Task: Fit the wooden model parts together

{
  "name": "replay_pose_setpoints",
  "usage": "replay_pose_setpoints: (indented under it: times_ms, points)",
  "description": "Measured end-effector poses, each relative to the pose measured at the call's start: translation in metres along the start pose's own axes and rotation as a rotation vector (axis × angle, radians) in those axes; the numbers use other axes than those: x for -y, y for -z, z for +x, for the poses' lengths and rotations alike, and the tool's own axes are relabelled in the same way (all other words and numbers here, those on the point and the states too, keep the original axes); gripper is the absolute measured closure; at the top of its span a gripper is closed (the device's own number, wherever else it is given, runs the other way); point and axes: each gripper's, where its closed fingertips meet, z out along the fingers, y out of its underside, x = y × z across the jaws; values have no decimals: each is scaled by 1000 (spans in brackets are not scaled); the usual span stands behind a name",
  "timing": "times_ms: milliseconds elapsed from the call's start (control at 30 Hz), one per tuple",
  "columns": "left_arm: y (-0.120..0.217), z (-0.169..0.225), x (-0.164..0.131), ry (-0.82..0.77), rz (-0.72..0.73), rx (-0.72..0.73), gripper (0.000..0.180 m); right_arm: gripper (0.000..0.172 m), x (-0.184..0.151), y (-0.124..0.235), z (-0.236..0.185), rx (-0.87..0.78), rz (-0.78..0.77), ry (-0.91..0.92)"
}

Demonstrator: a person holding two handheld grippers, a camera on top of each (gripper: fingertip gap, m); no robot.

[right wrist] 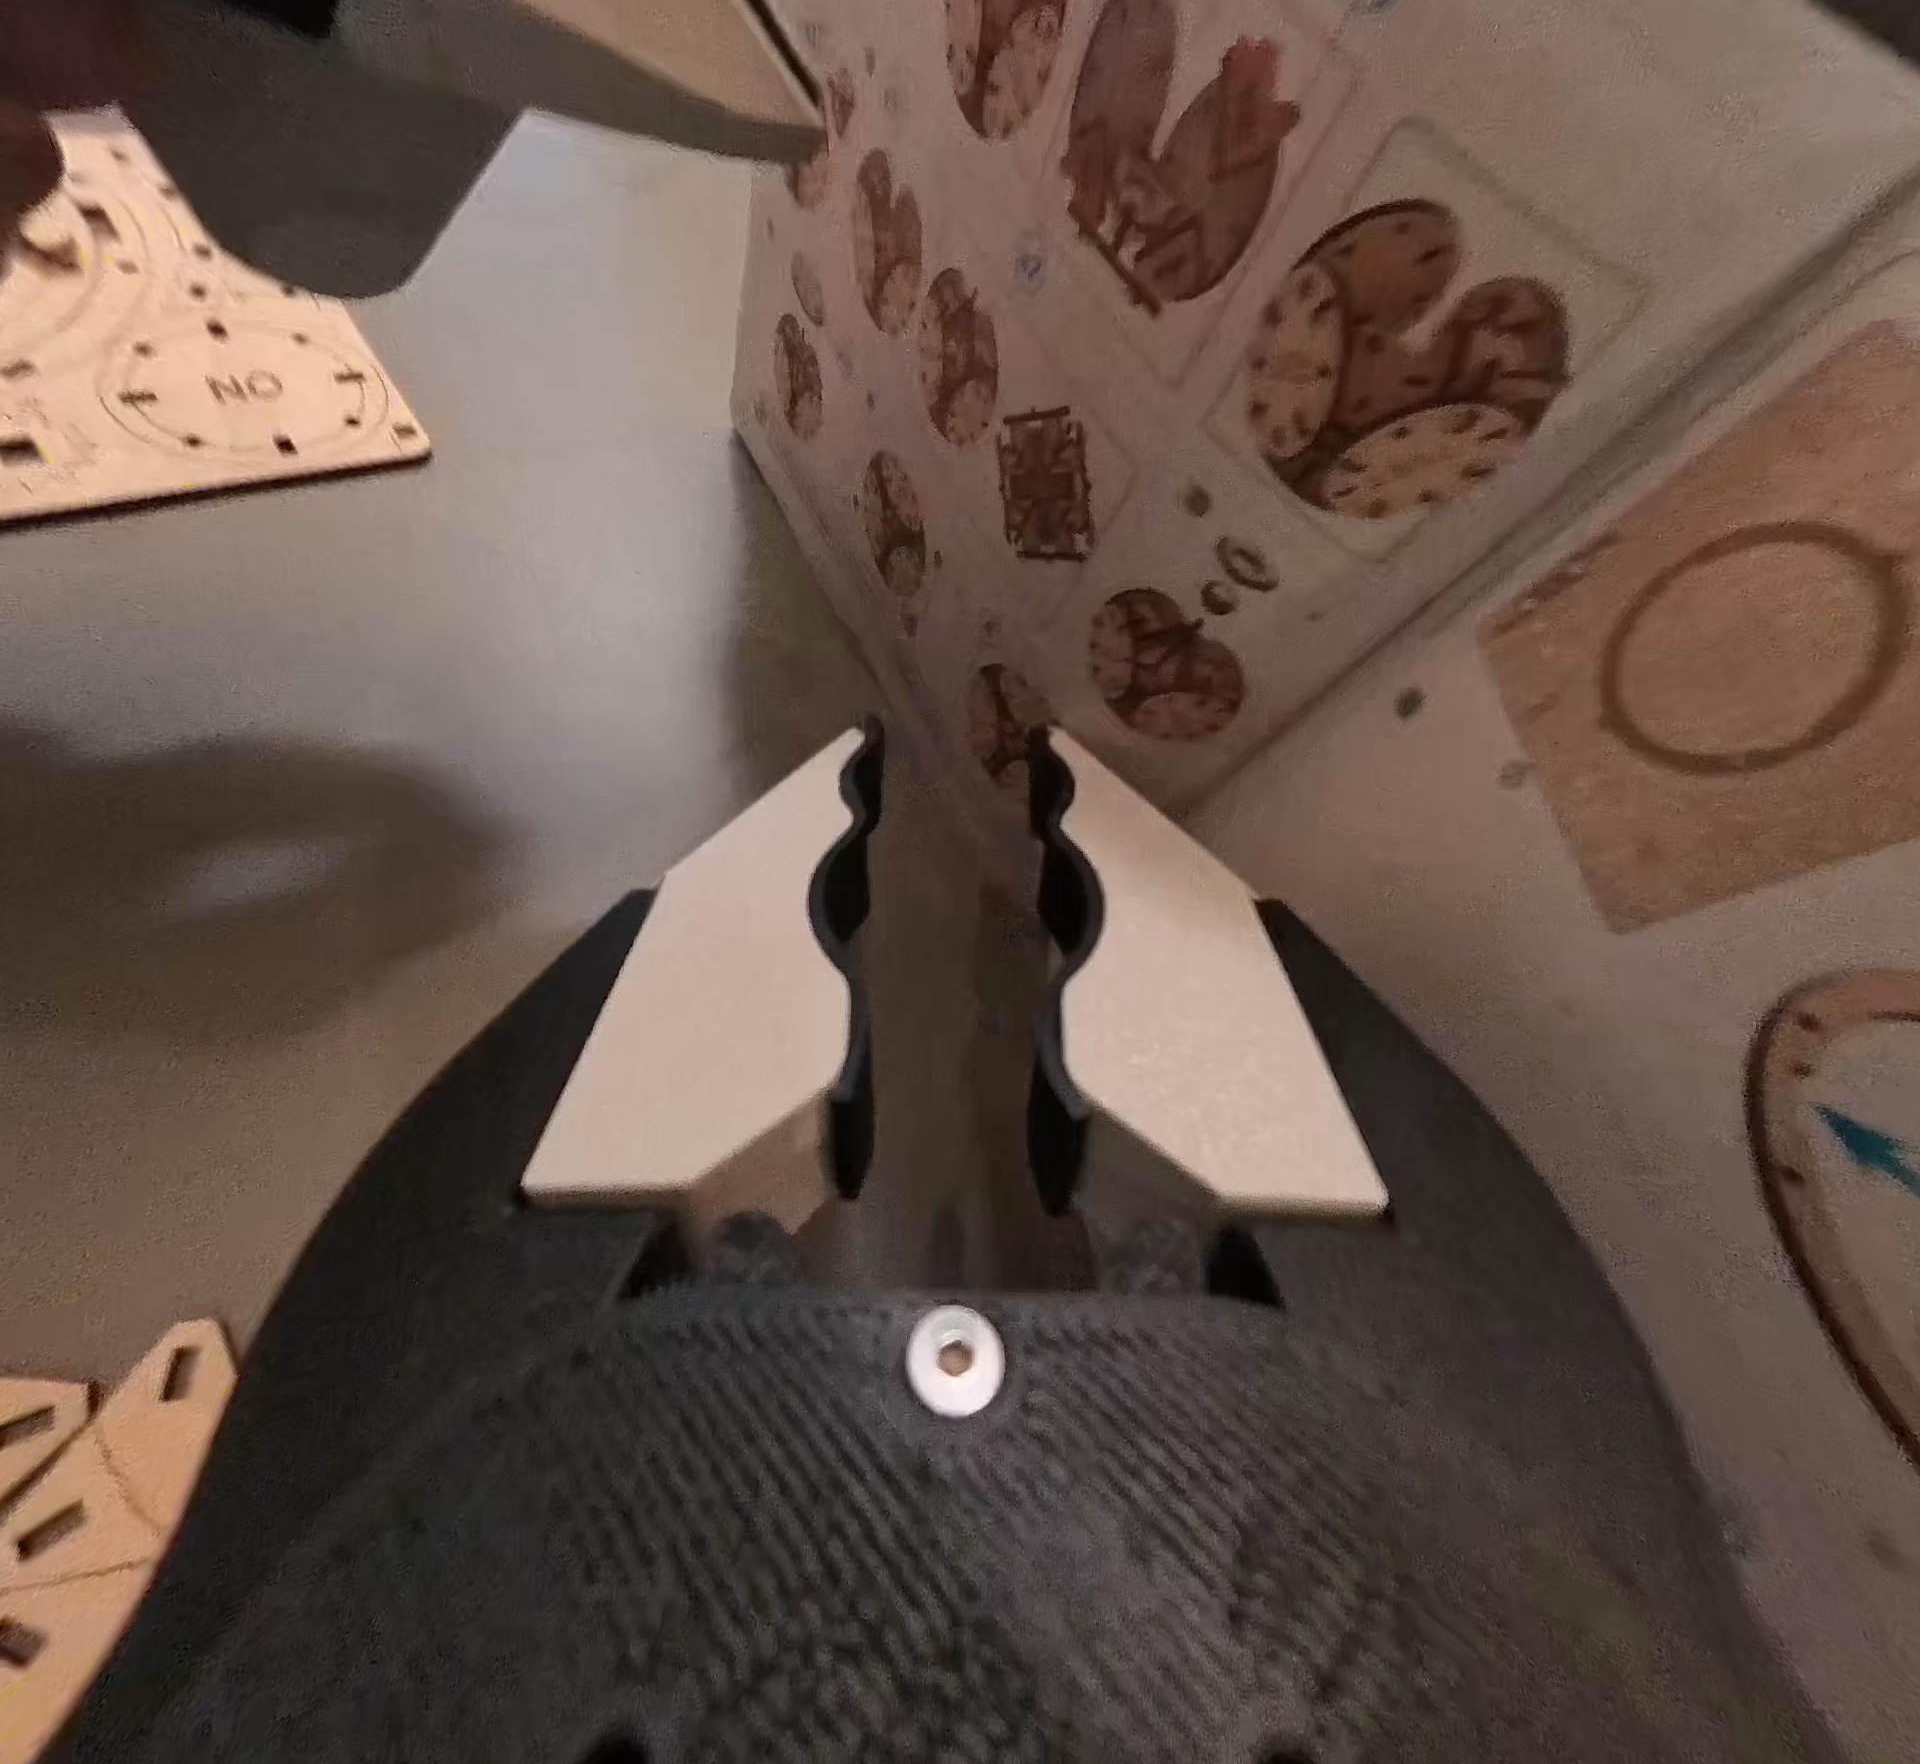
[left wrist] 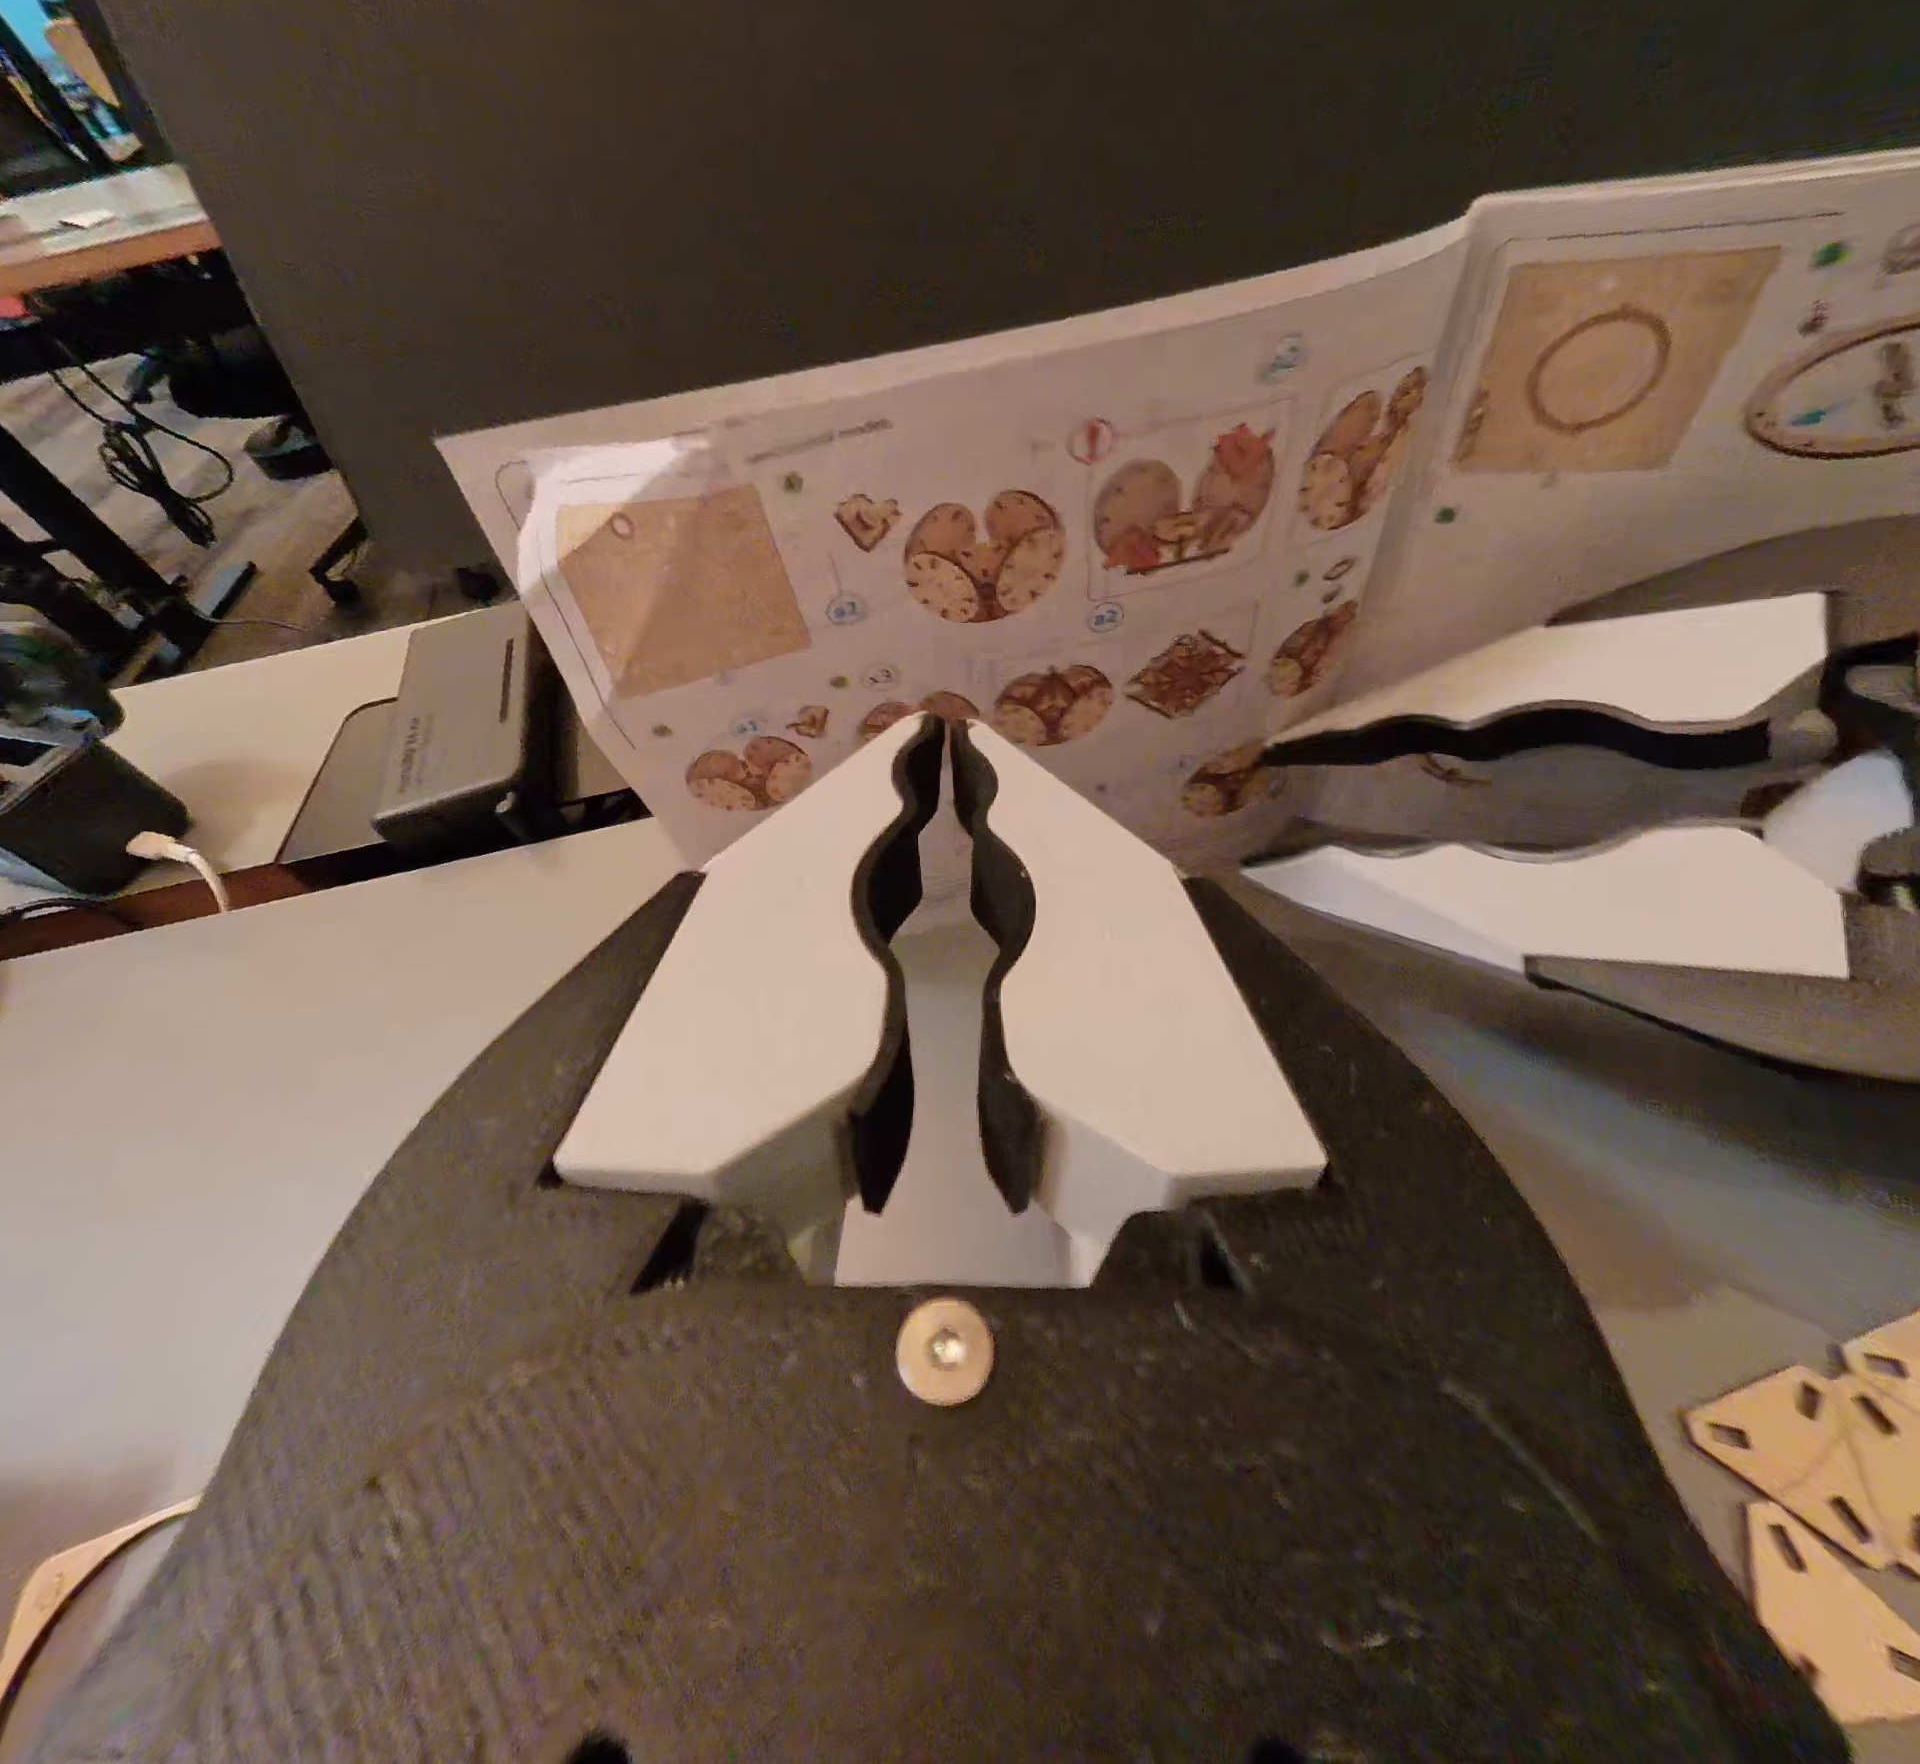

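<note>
Dark wall (left wrist: 935, 104) behind a grey table (left wrist: 260, 1039). Left gripper (left wrist: 948, 727) pinches the raised booklet (left wrist: 1039, 519); right gripper (right wrist: 956, 748) stands narrowly apart around its page edge.

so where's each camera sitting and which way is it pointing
Left wrist view: on the left gripper, looking across the white table at the raised booklet page; its own fingers meet at the tips, the right gripper comes in from the right.
Right wrist view: on the right gripper, looking down along the page's edge; its own fingers are apart around it.
Shared: the booklet, the table, wooden sheets.
</note>
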Motion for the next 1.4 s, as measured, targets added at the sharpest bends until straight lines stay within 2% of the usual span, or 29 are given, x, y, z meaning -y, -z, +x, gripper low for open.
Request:
replay_pose_setpoints:
  times_ms: [67,133,233,333,500,567,633,667,733,767,867,1067,1167,1200,1333,1400]
  points:
    - [-3,-3,-5,-14,-8,8,179,143,-4,-1,-3,-12,-13,47]
    - [-3,-7,-4,-11,-2,13,168,142,-1,2,-5,-17,-14,84]
    - [4,-21,9,-18,62,48,133,140,13,13,-2,-31,23,103]
    - [8,-40,16,-32,118,86,110,140,29,32,6,-35,80,106]
    - [-8,-41,3,45,64,-44,60,140,49,71,45,-119,196,35]
    - [-15,-36,6,105,55,-113,65,140,51,84,66,-206,231,21]
    - [-18,-25,12,156,53,-222,88,135,47,91,79,-243,227,22]
    - [-17,-22,16,168,56,-266,104,134,43,93,84,-255,204,29]
    - [-8,-19,24,166,93,-343,152,134,33,94,90,-265,150,46]
    - [-2,-18,27,166,110,-379,166,135,31,95,92,-266,136,50]
    - [9,-19,27,183,108,-443,180,136,30,94,92,-247,148,14]
    - [8,-20,9,242,7,-517,180,138,30,88,85,-224,141,-6]
    - [19,-9,1,299,-78,-691,180,145,26,86,81,-209,85,34]
    - [22,-11,0,314,-91,-710,180,147,24,85,77,-181,63,39]
    - [17,-37,0,343,-48,-601,178,148,17,75,56,-65,6,28]
    - [15,-40,4,374,-22,-581,162,146,13,70,46,-18,-24,25]
